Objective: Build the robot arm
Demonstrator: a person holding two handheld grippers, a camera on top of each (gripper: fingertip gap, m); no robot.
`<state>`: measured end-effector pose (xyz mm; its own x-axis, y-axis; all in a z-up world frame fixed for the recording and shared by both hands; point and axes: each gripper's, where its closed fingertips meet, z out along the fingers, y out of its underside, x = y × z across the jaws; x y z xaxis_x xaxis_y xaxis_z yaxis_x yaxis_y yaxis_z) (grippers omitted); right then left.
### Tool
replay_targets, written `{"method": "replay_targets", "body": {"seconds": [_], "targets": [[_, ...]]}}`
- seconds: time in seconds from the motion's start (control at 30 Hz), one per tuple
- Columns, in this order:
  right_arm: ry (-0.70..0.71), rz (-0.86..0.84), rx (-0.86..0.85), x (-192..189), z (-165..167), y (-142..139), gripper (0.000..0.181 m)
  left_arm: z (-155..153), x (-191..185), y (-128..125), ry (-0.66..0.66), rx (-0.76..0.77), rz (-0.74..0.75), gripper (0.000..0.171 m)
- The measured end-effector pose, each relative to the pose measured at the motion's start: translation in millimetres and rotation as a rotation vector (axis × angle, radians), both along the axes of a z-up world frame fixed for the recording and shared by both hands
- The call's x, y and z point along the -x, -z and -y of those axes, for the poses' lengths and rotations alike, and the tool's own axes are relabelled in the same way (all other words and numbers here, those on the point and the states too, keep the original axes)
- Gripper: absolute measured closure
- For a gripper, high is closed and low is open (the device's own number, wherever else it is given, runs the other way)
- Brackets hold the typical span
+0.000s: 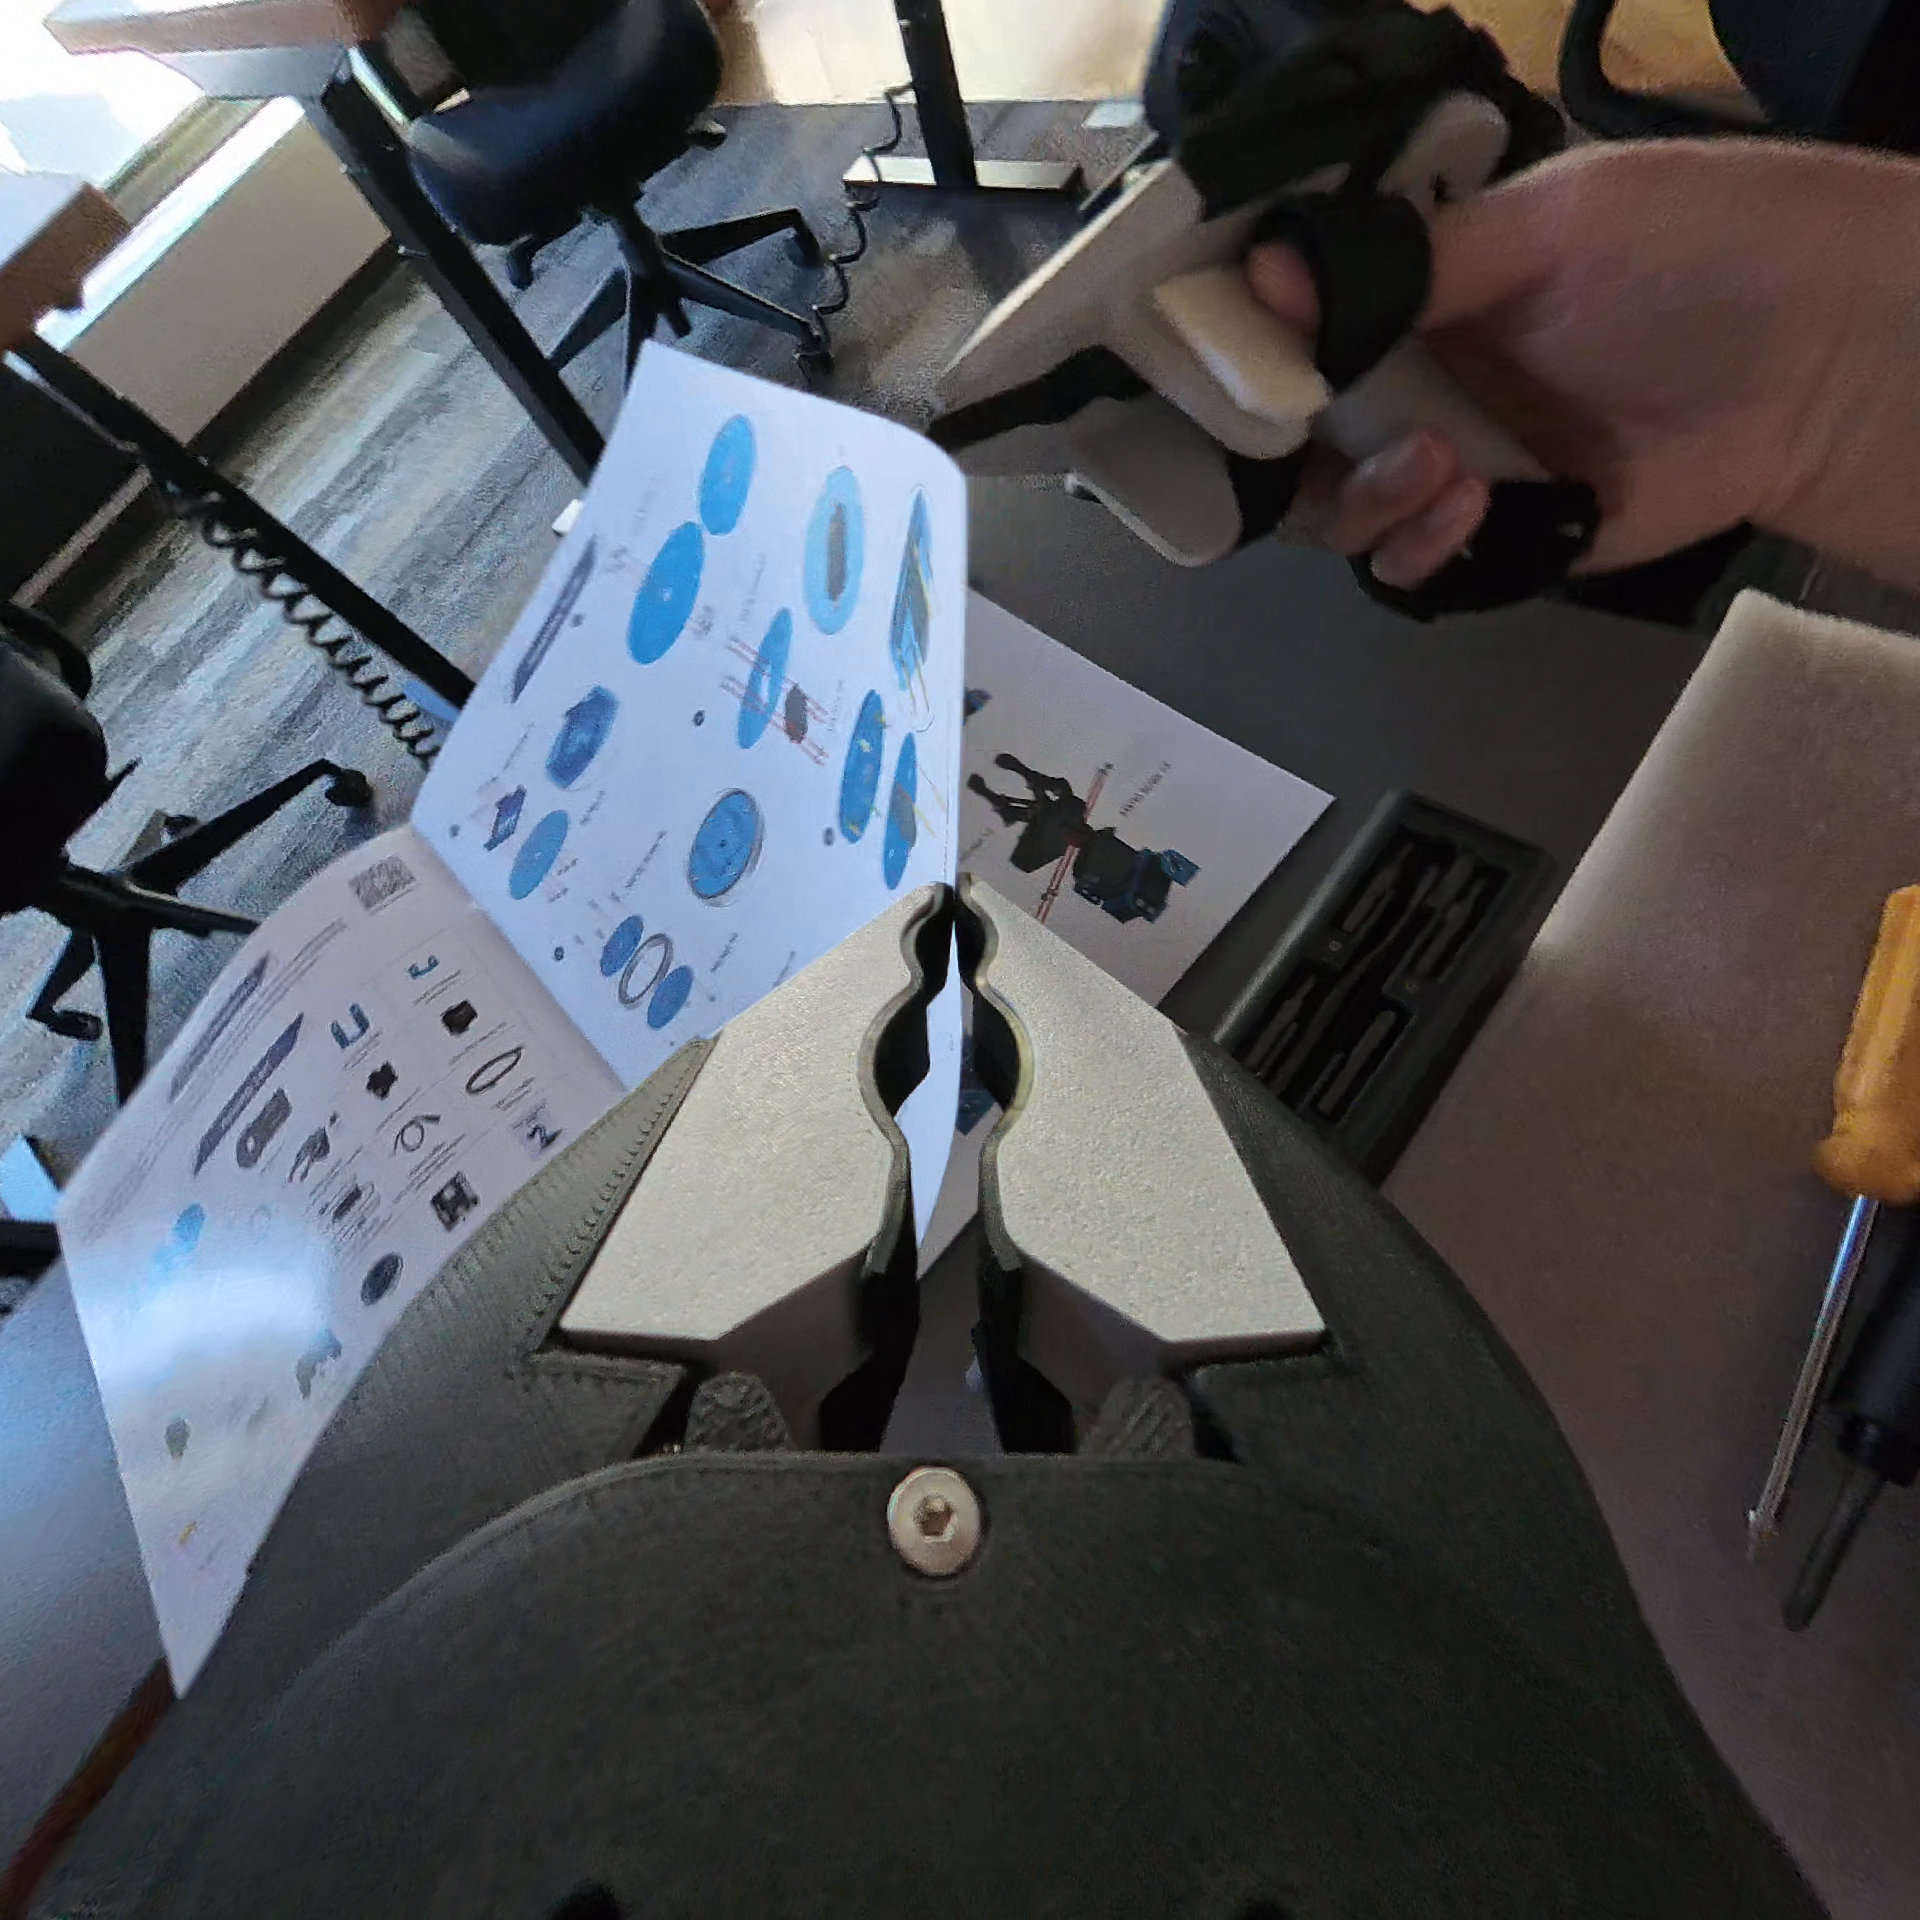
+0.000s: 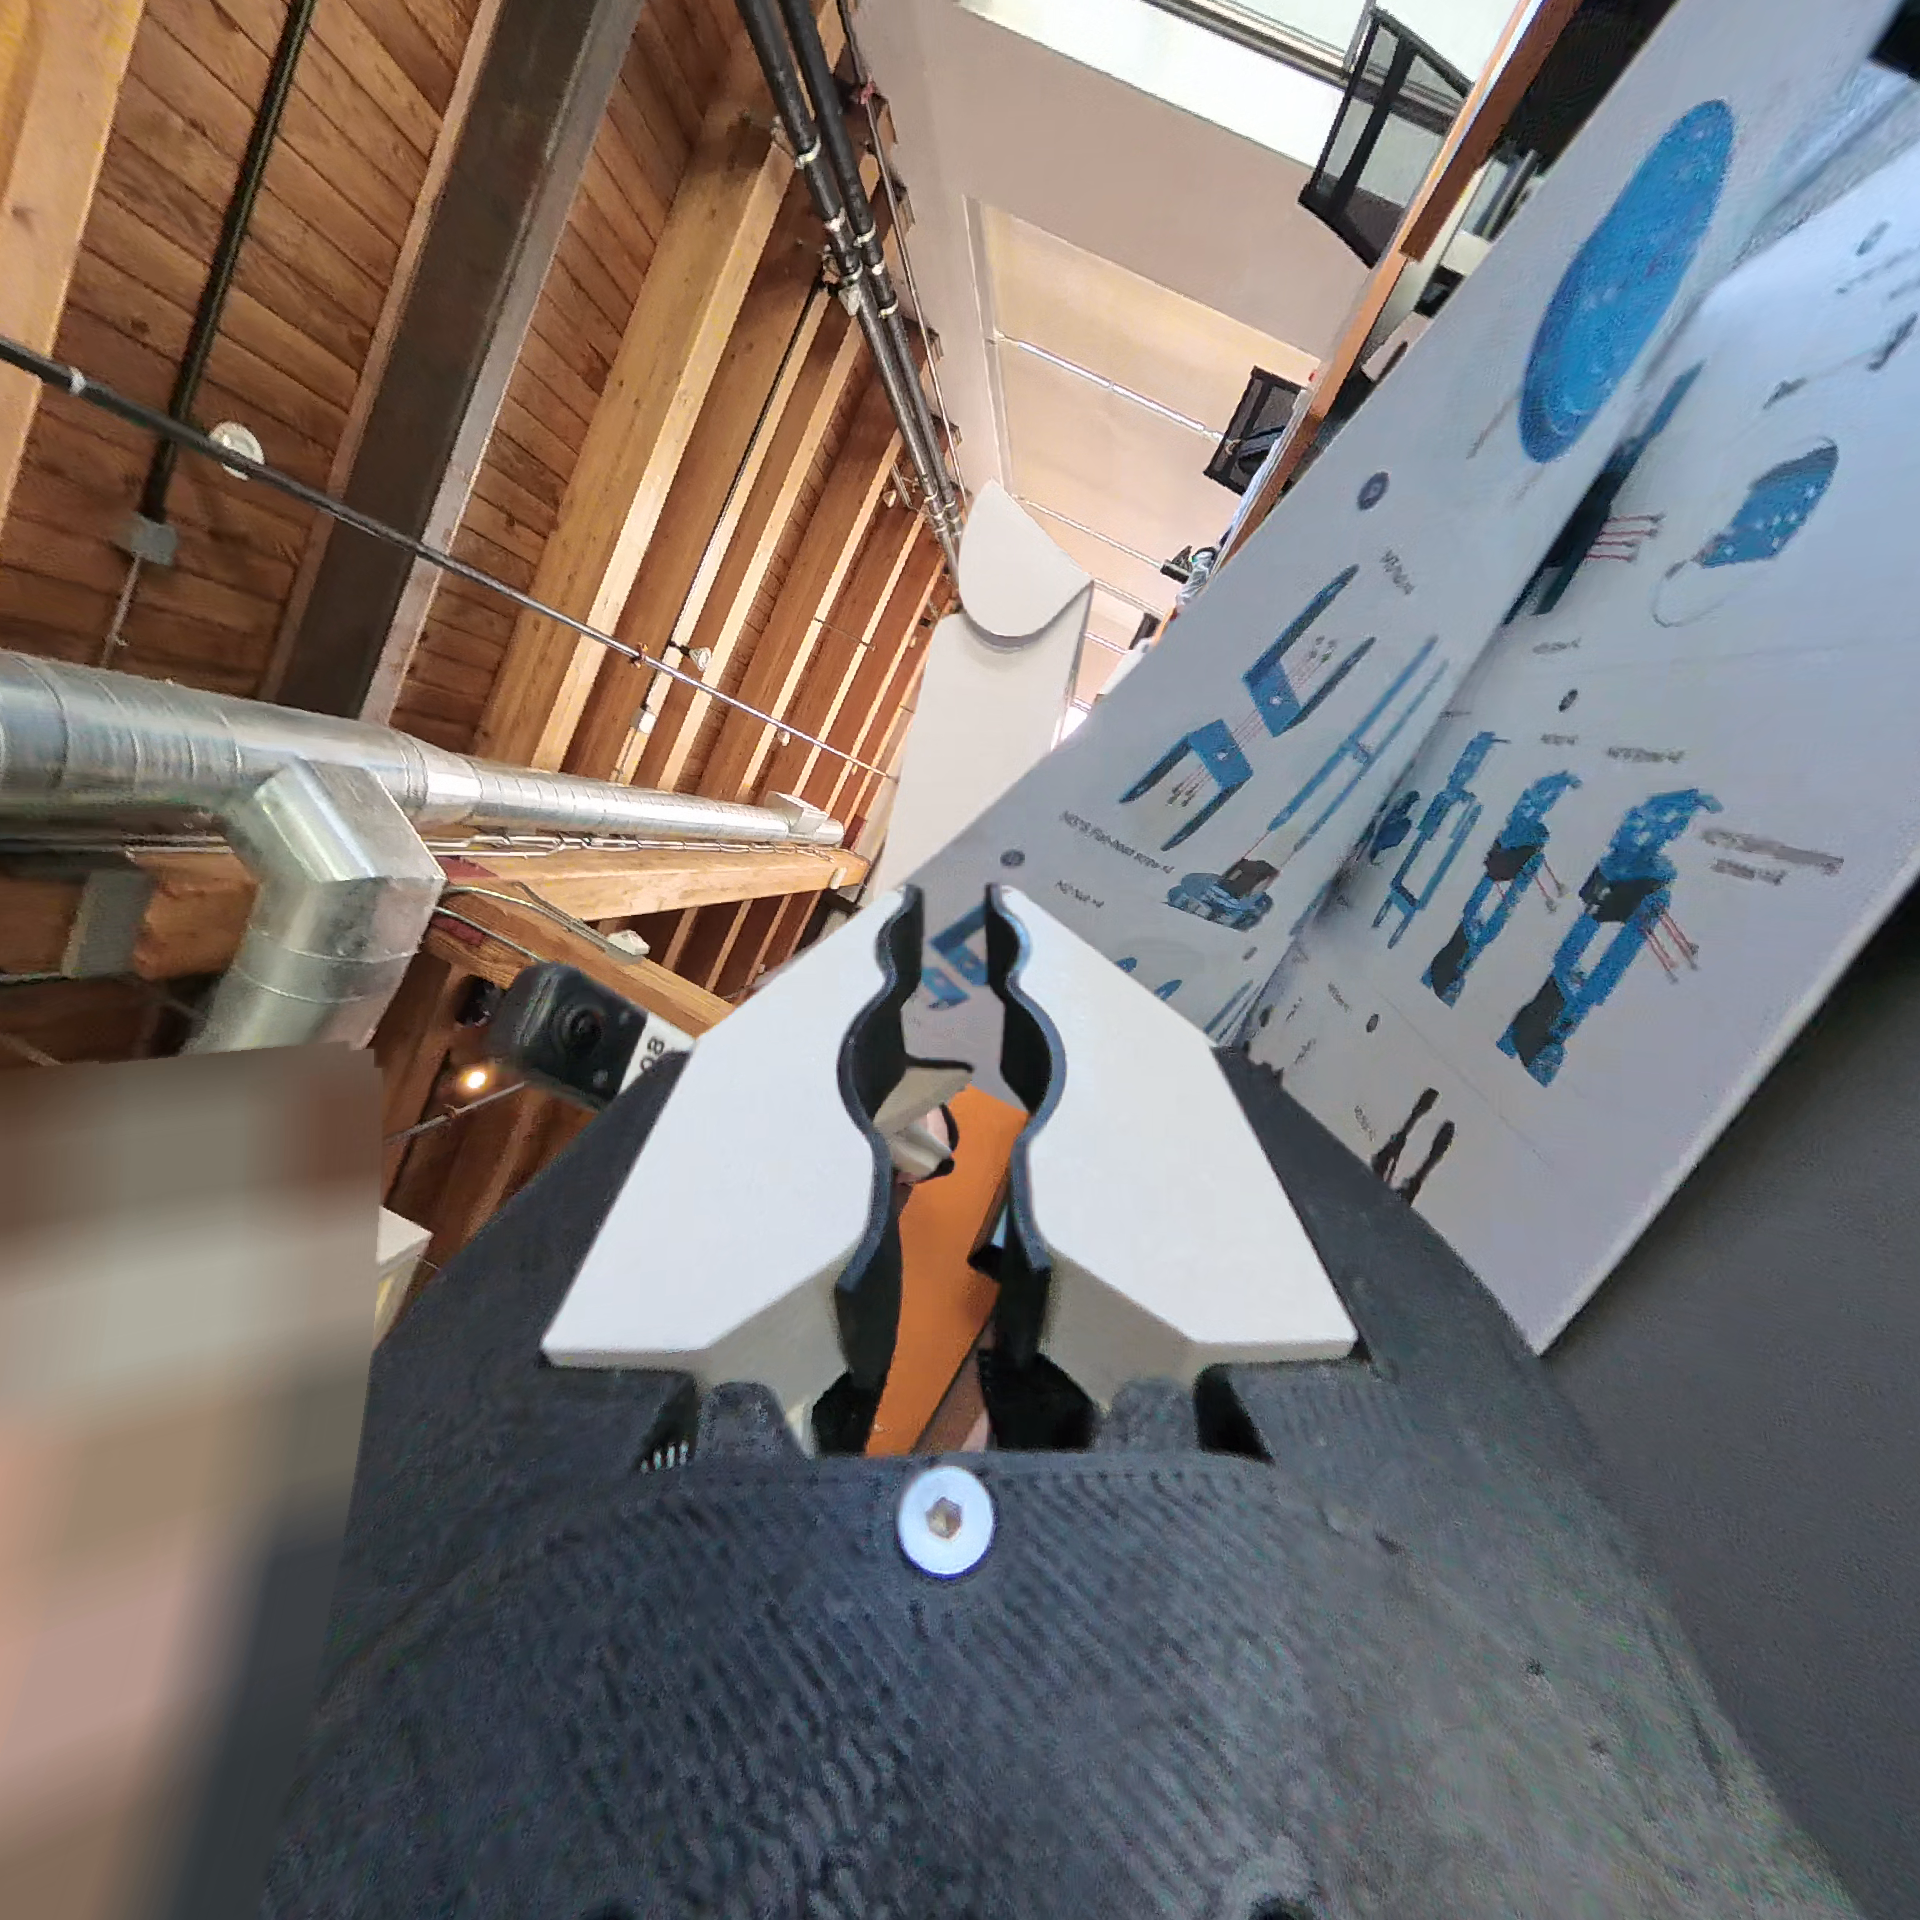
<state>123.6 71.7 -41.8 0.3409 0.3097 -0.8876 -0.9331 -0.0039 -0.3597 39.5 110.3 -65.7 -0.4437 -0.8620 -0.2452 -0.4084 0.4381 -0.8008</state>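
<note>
Your left hand-held gripper (image 1: 954,914) is clenched on the lifted page's edge of the instruction booklet (image 1: 727,665) over the table (image 1: 1195,623); your right hand-held gripper (image 2: 956,914) hangs slightly parted, empty, near it; a yellow-handled screwdriver (image 1: 1870,1049) lies beside; pinch lightly.

Dark tabletop (image 1: 1195,665), printed sheet (image 1: 1132,821) flat on it, black tool tray (image 1: 1382,966) beside, grey mat (image 1: 1662,1039) bearing orange-handled screwdriver (image 1: 1860,1143)
</note>
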Motion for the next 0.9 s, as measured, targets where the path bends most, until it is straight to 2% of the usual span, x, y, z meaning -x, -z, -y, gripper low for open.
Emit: {"method": "replay_targets", "body": {"seconds": [0.13, 0.27, 0.4, 0.5, 0.6, 0.67, 0.73, 0.8, 0.9], "targets": [[0.017, 0.124, -0.002, 6.2, -3.6, -7.7, 0.159, -29.0, 0.6, -4.3, -0.145, 0.201, -0.068, 0.171], [0.121, 0.305, 0.181, -4.2, -4.3, 12.4, 0.15, -62.3, 8.9, -21.2, -0.281, 0.382, -0.049, 0.171], [0.198, 0.319, 0.428, -25.0, 5.1, 50.7, 0.136, -95.4, 22.7, -31.3, -0.398, 0.44, -0.005, 0.171], [0.173, 0.286, 0.417, -22.6, 5.0, 49.7, 0.136, -115.4, 32.7, -33.9, -0.475, 0.433, 0.013, 0.171], [0.104, 0.39, 0.316, 3.7, -15.4, 10.6, 0.137, -129.2, 41.4, -36.9, -0.514, 0.4, 0.03, 0.171], [0.038, 0.551, 0.262, 37.2, -42.1, -16.9, 0.138, -133.4, 46.0, -39.9, -0.516, 0.384, 0.046, 0.171], [-0.034, 0.745, 0.241, 77.1, -74.1, -30.3, 0.136, -136.2, 49.3, -39.8, -0.518, 0.364, 0.046, 0.171], [-0.104, 0.936, 0.274, 112.0, -104.9, -25.3, 0.126, -139.4, 51.9, -38.5, -0.526, 0.353, 0.041, 0.171], [-0.138, 1.211, 0.446, 133.5, -139.5, 5.0, 0.112, -142.6, 54.8, -38.4, -0.535, 0.361, 0.033, 0.171]]}}
